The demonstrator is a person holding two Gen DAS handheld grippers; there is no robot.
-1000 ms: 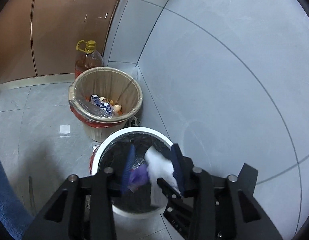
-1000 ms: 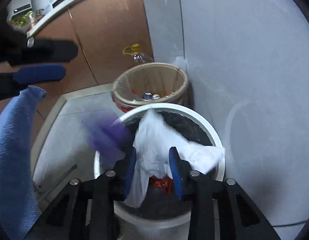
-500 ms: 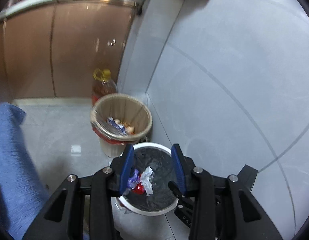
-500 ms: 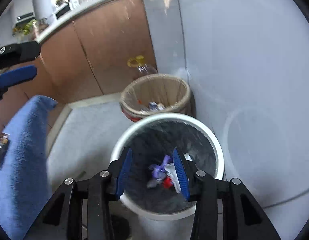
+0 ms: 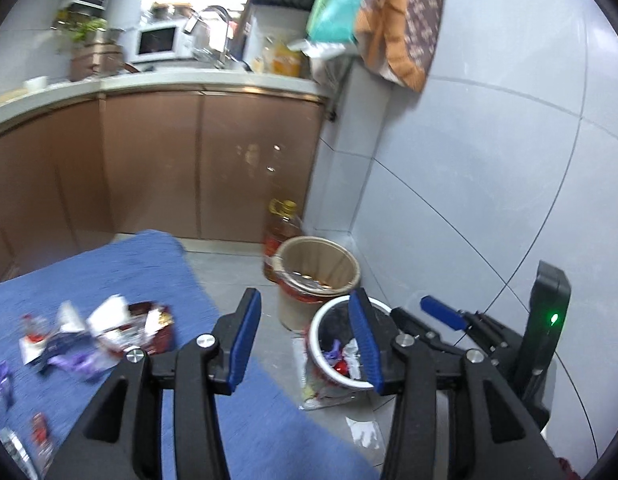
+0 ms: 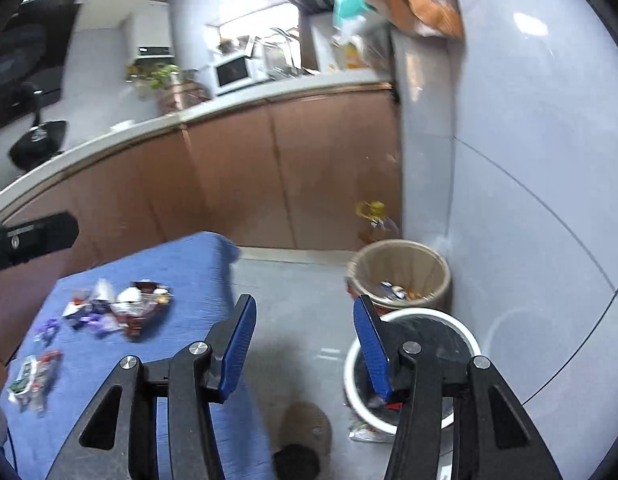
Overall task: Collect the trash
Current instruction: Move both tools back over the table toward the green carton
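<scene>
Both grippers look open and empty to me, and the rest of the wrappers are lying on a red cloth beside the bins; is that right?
Nearly: the cloth is blue, not red, as the right wrist view shows. Both the left gripper and right gripper are open and empty, and wrappers lie there.

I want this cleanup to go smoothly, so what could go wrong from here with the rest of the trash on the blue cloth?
1. The wrappers lie in a loose overlapping pile on the blue cloth; a pinch may lift only one, or snag the cloth.
2. Two bins stand side by side: the white-rimmed bin and the tan bin. A drop could land in the wrong one.
3. Scraps already lie on the floor beside the white-rimmed bin, so light pieces may miss.
</scene>
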